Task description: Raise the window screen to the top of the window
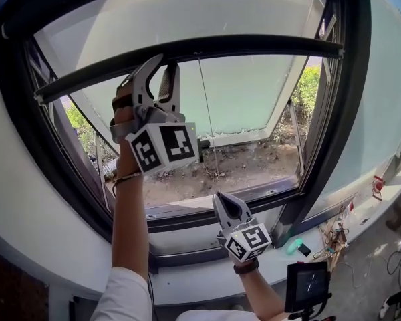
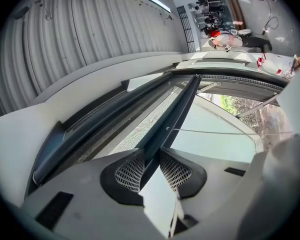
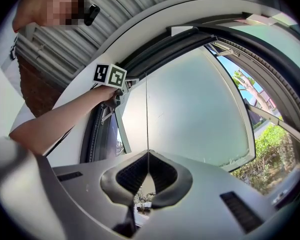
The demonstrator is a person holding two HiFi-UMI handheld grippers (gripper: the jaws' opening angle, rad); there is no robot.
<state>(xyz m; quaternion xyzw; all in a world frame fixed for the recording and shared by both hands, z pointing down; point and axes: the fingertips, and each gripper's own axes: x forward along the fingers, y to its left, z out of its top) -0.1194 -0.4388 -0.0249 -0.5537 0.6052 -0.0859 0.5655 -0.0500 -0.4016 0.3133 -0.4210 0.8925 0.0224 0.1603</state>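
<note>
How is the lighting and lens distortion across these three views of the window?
Head view: a strong fisheye bows the straight window frame into curves, and the daylight outside is far brighter than the room side. Left gripper view: black corners ring the round image, and the screen bar shows dark against pale glass. Right gripper view: the pane looks washed out, yet the thin cord reads crisp.

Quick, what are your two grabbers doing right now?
Left gripper: closed on the screen bar.
Right gripper: closed, pinching the thin pull cord.
</note>
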